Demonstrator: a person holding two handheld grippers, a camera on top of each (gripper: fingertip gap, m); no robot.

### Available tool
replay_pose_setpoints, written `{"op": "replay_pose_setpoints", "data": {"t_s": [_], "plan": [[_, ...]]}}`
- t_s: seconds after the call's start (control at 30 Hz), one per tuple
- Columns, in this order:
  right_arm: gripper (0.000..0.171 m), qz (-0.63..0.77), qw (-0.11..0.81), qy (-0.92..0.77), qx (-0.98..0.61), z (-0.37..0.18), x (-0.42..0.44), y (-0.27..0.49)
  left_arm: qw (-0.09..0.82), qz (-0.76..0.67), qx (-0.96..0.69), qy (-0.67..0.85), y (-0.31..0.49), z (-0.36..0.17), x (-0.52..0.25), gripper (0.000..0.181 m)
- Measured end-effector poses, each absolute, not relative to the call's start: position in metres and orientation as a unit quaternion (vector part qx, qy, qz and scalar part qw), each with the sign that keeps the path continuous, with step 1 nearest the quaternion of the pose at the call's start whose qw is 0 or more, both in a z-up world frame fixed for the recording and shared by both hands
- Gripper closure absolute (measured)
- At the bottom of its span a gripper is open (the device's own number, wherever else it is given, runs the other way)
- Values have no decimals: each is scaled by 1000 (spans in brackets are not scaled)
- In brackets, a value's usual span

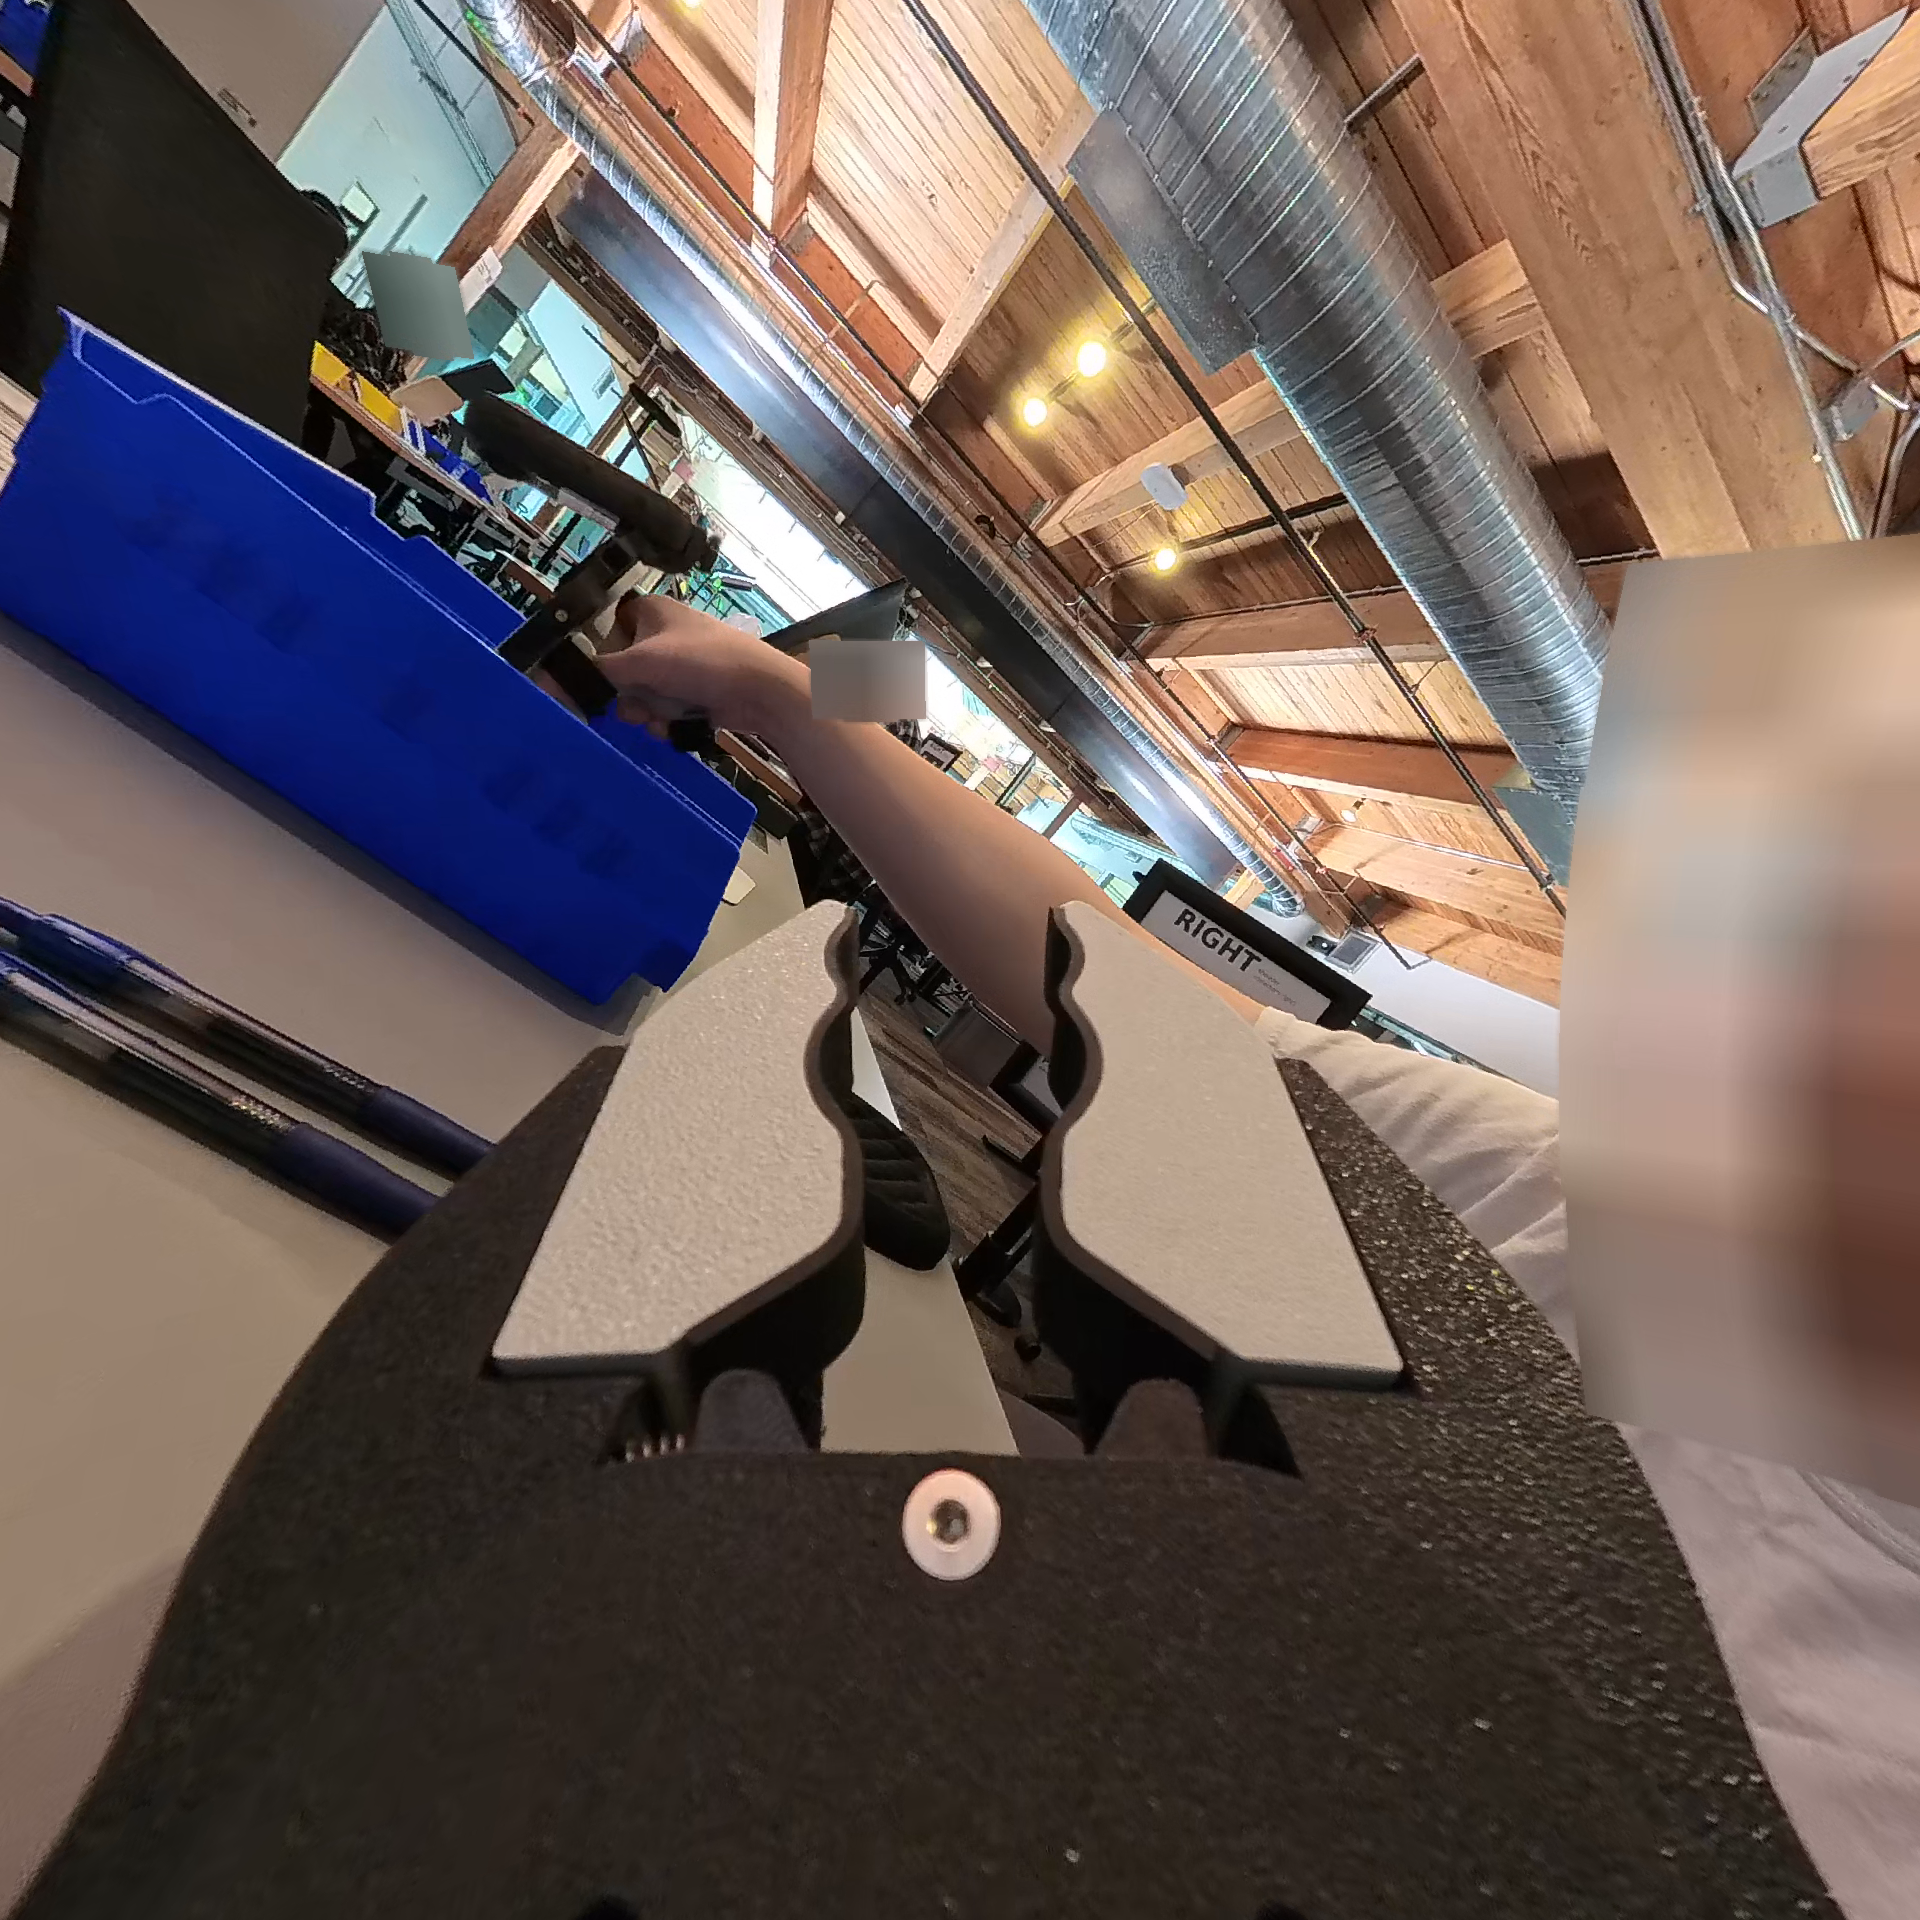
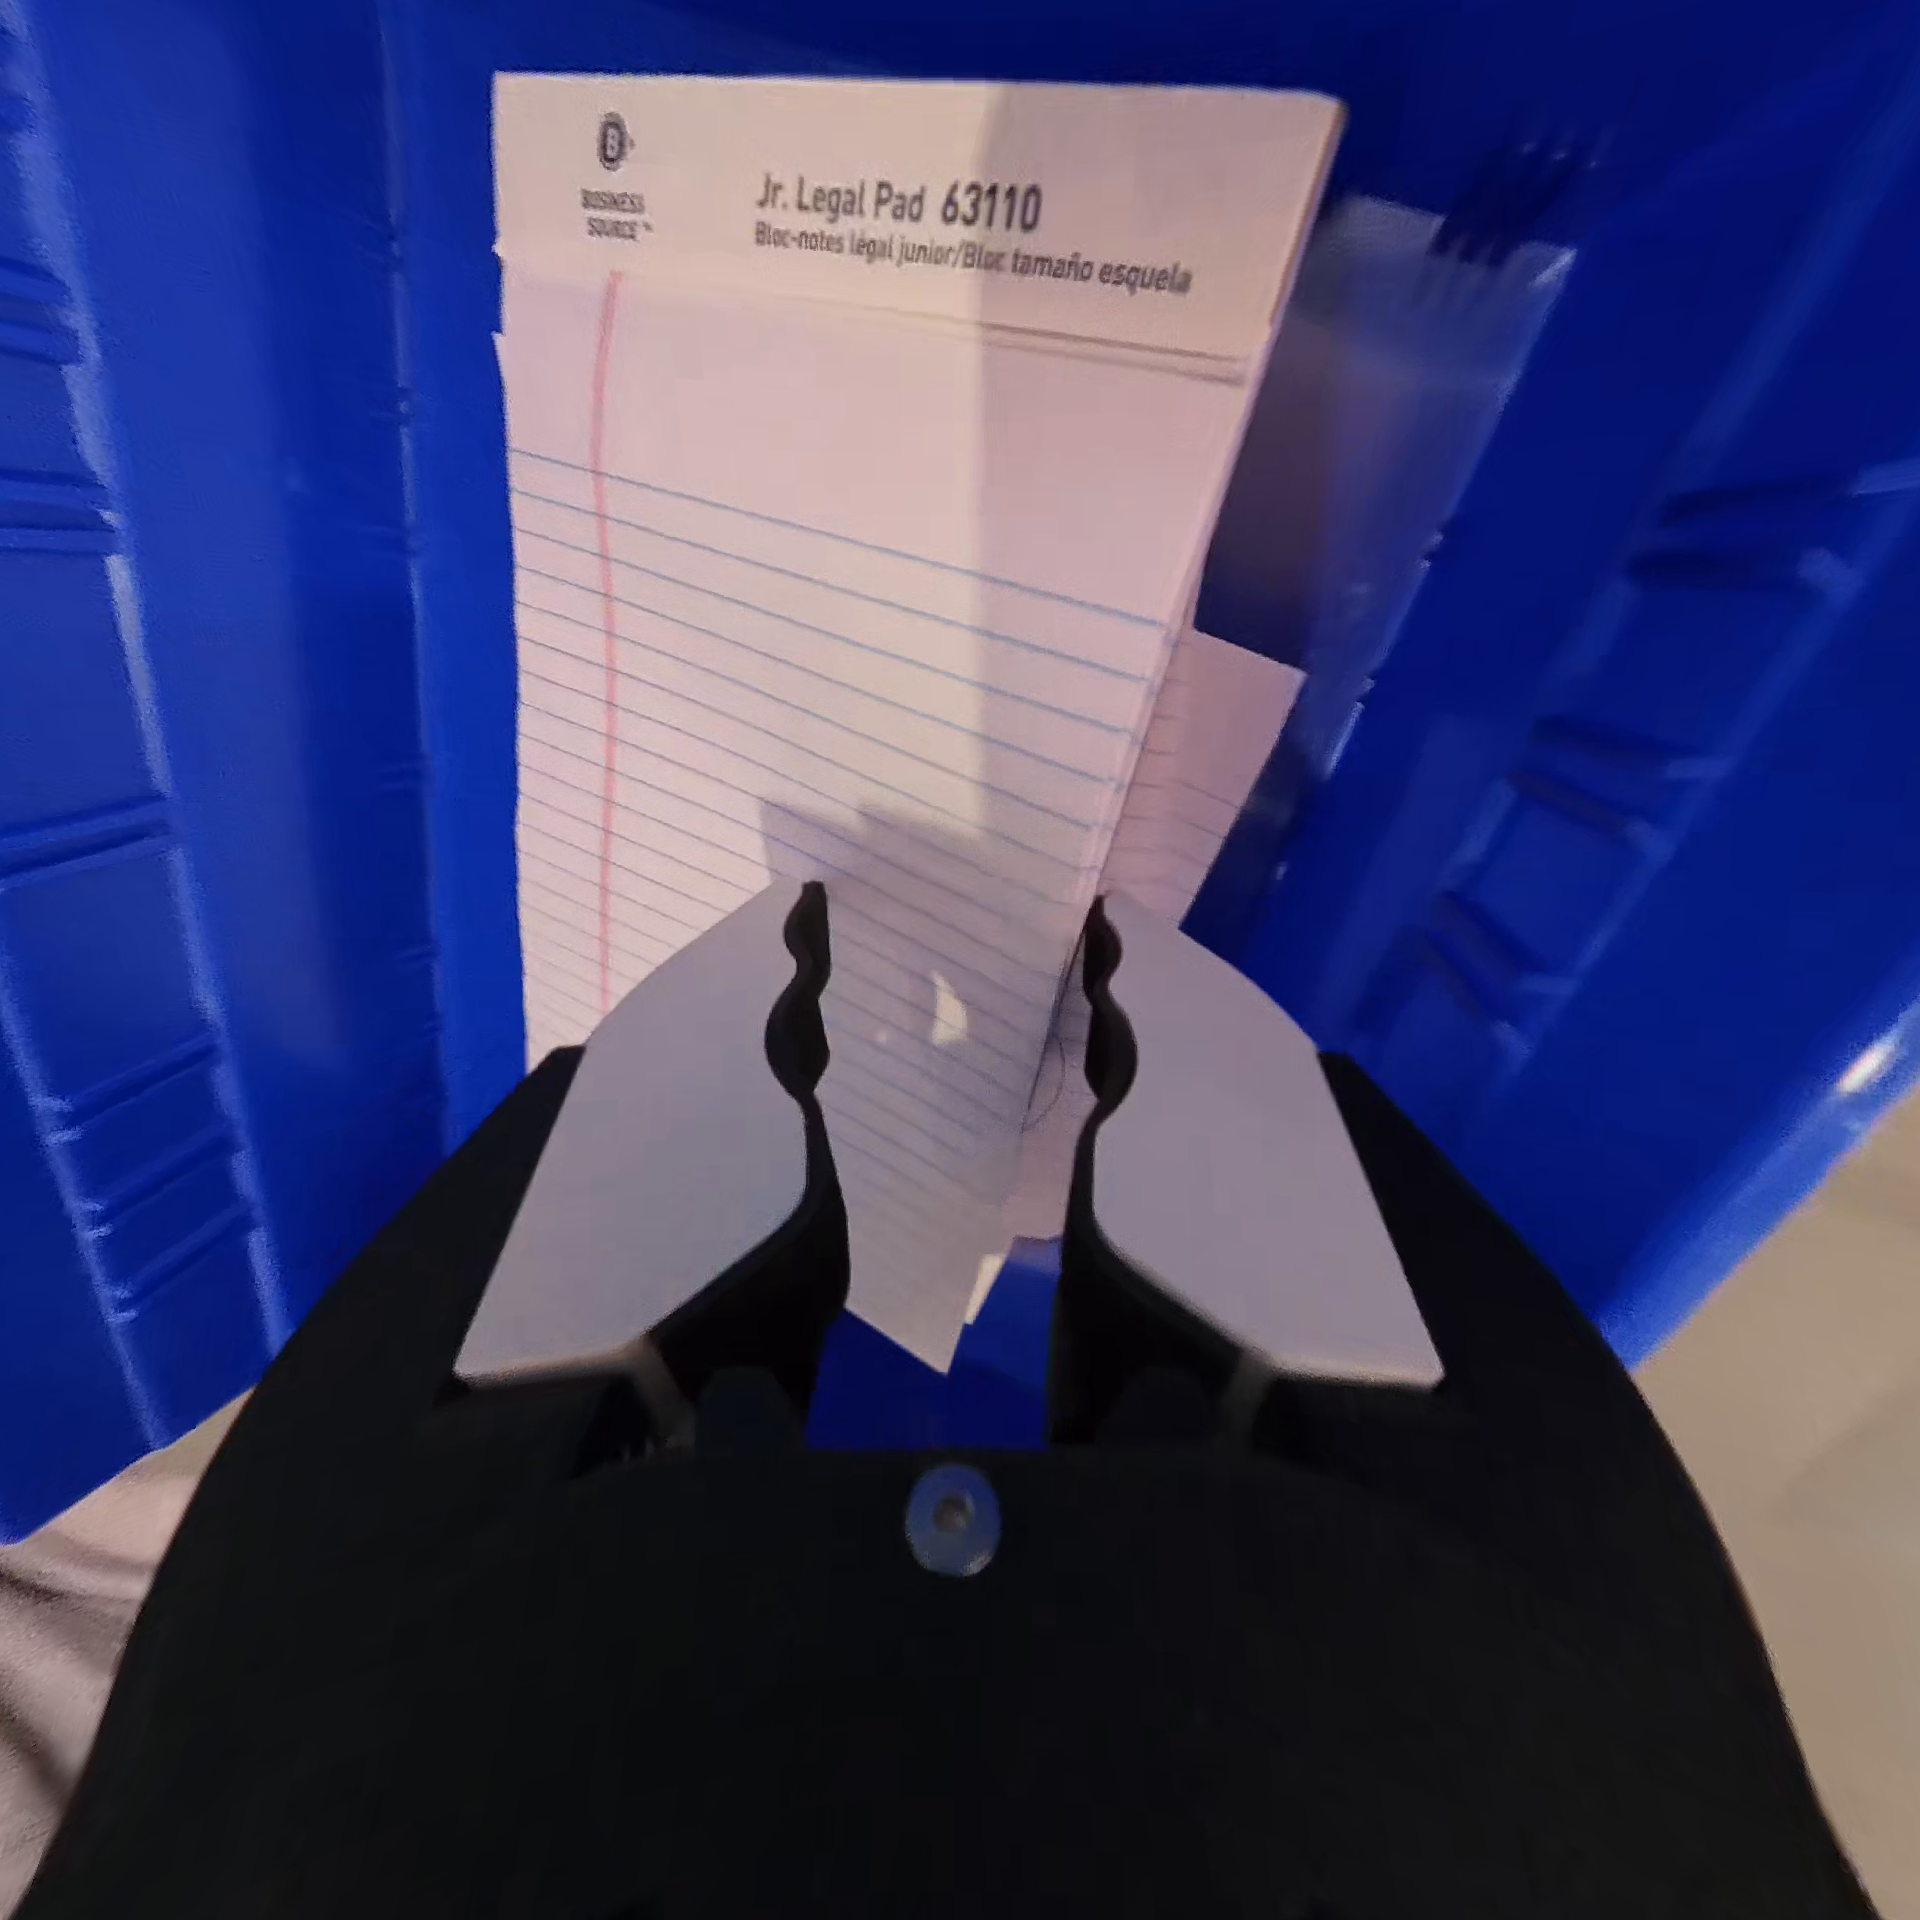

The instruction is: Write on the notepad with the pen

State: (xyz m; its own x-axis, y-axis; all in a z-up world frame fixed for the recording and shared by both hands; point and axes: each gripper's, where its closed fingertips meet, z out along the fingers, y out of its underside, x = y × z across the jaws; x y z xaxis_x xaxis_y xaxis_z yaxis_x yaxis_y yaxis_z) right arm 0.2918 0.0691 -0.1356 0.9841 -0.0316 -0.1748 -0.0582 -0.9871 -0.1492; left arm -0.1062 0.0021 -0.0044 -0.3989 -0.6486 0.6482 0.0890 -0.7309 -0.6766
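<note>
Notepad (image 2: 831, 582) upright inside blue bin (image 2: 229, 623), directly ahead of right tongs (image 2: 948, 904), which gape, empty. Left tongs (image 1: 954, 920) parted, empty; two pens (image 1: 239, 1070) on table (image 1: 156, 1351) beside them.

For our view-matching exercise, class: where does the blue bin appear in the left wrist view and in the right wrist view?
Left wrist view: the blue bin sits upper left on the table, beyond two pens.
Right wrist view: its walls fill the frame around the notepad.
Shared landmark: the right gripper, reaching into the bin.
</note>
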Motion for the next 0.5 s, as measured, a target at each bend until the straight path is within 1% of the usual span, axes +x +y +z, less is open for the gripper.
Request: {"op": "replay_pose_setpoints", "data": {"t_s": [0.07,0.17,0.27,0.33,0.4,0.43,0.5], "plan": [[129,58,72,16,-996,-134,296,68,234,-788,-494,283,1,-3,-106,148],[130,24,99,-3,-995,-120,296,75,233,-789,-492,284,0,-2,-107,148],[129,-62,139,-48,-987,-81,298,81,236,-790,-490,284,-1,0,-107,148],[131,-160,204,-91,-961,-33,296,88,239,-790,-488,283,0,1,-108,148],[133,-196,303,-121,-925,19,268,91,245,-790,-487,280,2,3,-110,148],[133,-175,355,-130,-909,39,243,90,249,-788,-489,279,4,3,-110,148],[130,-56,428,-162,-887,57,172,81,264,-780,-496,278,9,2,-111,148]]}}
